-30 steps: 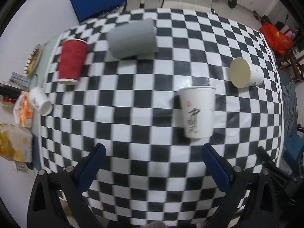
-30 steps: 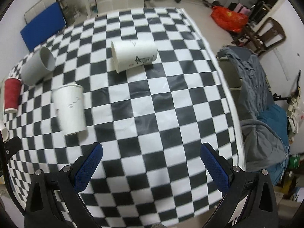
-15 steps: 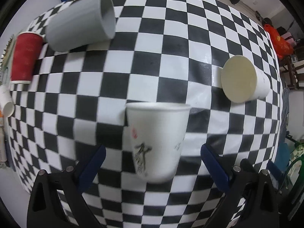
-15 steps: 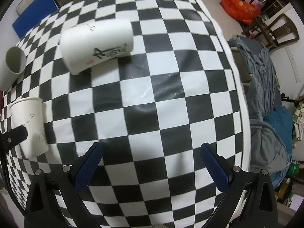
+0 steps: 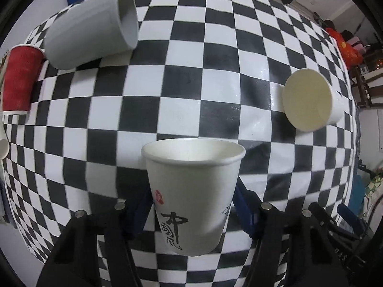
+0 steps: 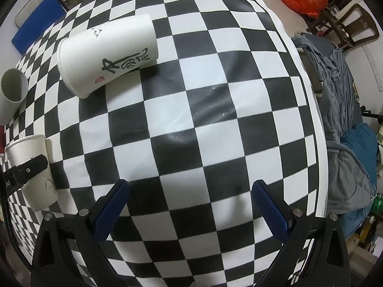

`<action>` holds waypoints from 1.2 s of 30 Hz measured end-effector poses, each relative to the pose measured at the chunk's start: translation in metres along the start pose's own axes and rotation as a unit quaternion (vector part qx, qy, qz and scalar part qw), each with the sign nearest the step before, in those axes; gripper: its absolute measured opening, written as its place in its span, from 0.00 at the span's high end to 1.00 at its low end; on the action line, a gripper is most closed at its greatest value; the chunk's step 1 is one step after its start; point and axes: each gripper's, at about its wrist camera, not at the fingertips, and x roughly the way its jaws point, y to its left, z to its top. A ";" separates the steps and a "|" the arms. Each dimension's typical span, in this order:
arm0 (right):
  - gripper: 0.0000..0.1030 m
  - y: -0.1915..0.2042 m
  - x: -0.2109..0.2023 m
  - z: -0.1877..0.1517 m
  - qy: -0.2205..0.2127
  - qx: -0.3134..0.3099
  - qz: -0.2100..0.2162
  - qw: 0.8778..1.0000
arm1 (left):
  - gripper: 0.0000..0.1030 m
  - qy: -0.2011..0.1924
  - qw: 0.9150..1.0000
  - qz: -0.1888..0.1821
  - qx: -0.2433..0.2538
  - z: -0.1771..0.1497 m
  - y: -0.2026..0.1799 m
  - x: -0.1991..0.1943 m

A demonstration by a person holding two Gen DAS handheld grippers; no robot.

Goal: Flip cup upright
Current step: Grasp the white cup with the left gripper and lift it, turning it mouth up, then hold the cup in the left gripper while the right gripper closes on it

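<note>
My left gripper (image 5: 191,205) is shut on an upright white paper cup (image 5: 191,191) with black calligraphy, mouth up, on the checkered table; it also shows at the left edge of the right wrist view (image 6: 33,167). A second white paper cup (image 6: 107,55) with calligraphy lies on its side at the upper left of the right wrist view; in the left wrist view (image 5: 308,98) its open mouth faces me. My right gripper (image 6: 189,205) is open and empty over the table, well short of the lying cup.
A grey cup (image 5: 93,24) lies on its side at the far left, also in the right wrist view (image 6: 12,93). A red cup (image 5: 18,79) stands mouth down at the left edge. The table edge (image 6: 318,143) runs along the right, with grey-blue cloth (image 6: 347,131) beyond.
My left gripper moved forward around the upright white cup and closed on it. My right gripper moved forward toward the lying white cup and stayed open.
</note>
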 end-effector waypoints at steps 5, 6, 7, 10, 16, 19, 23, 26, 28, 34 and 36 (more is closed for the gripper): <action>0.00 0.017 -0.005 -0.016 0.006 -0.016 0.000 1.000 | 0.42 0.002 1.000 -0.014 -0.011 -0.033 0.033 -0.029; 0.00 0.022 -0.006 -0.020 0.008 -0.020 0.002 1.000 | 0.42 0.003 1.000 -0.015 -0.014 -0.041 0.044 -0.033; 0.00 0.029 -0.008 -0.026 0.009 -0.024 0.005 1.000 | 0.42 0.004 1.000 -0.015 -0.016 -0.051 0.055 -0.037; 0.00 0.052 -0.011 -0.043 0.010 -0.040 0.008 0.999 | 0.42 0.010 1.000 -0.012 -0.023 -0.076 0.093 -0.044; 0.00 0.100 -0.015 -0.084 0.014 -0.052 0.017 0.998 | 0.42 0.032 0.999 -0.017 -0.037 -0.133 0.153 -0.029; 0.00 0.118 -0.017 -0.105 0.011 -0.057 0.015 0.998 | 0.42 0.037 0.998 -0.026 -0.035 -0.156 0.173 -0.021; 0.00 0.135 -0.019 -0.134 0.006 -0.055 0.003 0.998 | 0.42 0.039 0.998 -0.044 -0.024 -0.180 0.192 -0.008; 0.00 0.144 -0.020 -0.150 0.003 -0.049 -0.005 0.999 | 0.41 0.041 0.998 -0.049 -0.022 -0.191 0.199 0.010; 0.00 0.148 -0.017 -0.159 0.002 -0.042 -0.004 0.999 | 0.39 0.044 0.998 -0.050 -0.019 -0.188 0.199 0.019; 0.00 0.153 -0.014 -0.172 0.005 -0.038 -0.009 0.999 | 0.13 0.031 0.998 -0.050 -0.014 -0.216 0.220 0.039; 0.00 0.161 -0.011 -0.174 -0.002 -0.043 -0.013 0.999 | 0.13 0.023 0.998 -0.050 -0.017 -0.223 0.238 0.033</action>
